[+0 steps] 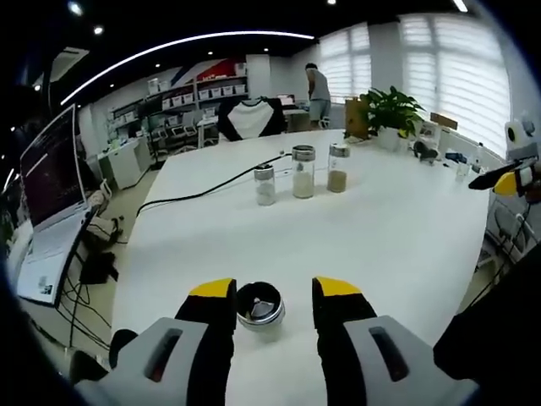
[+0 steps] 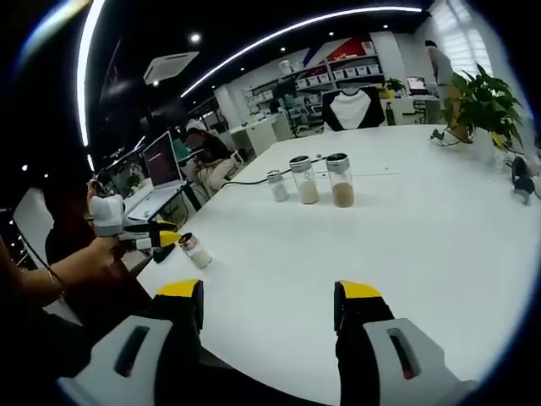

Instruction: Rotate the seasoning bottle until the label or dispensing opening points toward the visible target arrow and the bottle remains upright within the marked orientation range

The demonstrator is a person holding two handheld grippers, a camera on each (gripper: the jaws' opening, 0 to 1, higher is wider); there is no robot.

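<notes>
Left gripper view: the small clear glass seasoning bottle with a metal cap (image 1: 259, 309) stands upright on the white tabletop (image 1: 397, 245) between the spread jaws of the left claw (image 1: 275, 292); contact cannot be told. Right gripper view: the right claw (image 2: 276, 293) is apart and empty, the bottle off to its left, with the left claw reaching in level from a person's hand (image 2: 108, 241).

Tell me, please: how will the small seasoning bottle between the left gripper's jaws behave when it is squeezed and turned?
The seasoning bottle looks like clear glass with a metal cap, so probably rigid and slippery. It seems nearly empty, hence light and apt to slide on the smooth white table. Left gripper open.
</notes>
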